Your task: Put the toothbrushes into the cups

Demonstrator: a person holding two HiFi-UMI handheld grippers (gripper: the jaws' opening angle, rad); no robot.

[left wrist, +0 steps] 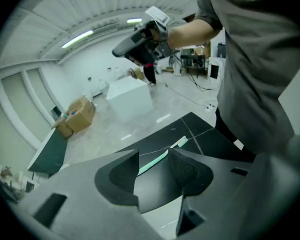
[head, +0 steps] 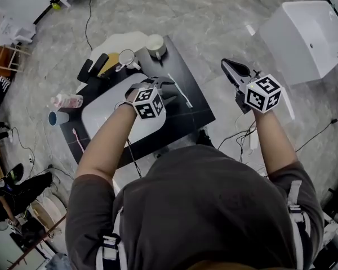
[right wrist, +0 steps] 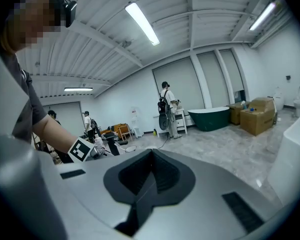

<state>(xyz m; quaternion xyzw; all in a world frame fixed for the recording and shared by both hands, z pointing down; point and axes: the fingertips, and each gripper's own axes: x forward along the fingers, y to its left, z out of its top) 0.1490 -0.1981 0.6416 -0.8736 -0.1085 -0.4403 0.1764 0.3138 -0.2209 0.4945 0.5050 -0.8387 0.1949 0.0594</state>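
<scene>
The left gripper (head: 159, 85) hangs nose-down over the black counter (head: 187, 117), its jaws standing apart with nothing pressed between them. Just past their tips lies the green-and-white toothbrush (head: 180, 91), a thin straight stick flat on the smooth dark top. In the left gripper view it runs slantwise across the gap between the jaws (left wrist: 161, 158), and the ribbed pads do not touch it.

Beyond the jaws, toward the far end of the counter, stand a clear cup (head: 127, 57) and a round white cup (head: 156, 44), close together. Off to the jaws' left side a glossy white basin (head: 101, 112) is sunk into the top. Past it, by the counter's left edge, are a blue cup (head: 57, 118) and a pink toothbrush (head: 77, 140).

The counter's right edge falls just to the right of the toothbrush; past it there is open grey marbled floor (head: 225, 21). The right gripper (head: 230, 66) is held over that floor, clear of the counter, with its jaws closed together (right wrist: 151, 154) on nothing. A boxy white tub (head: 304, 32) stands further out to its right.
</scene>
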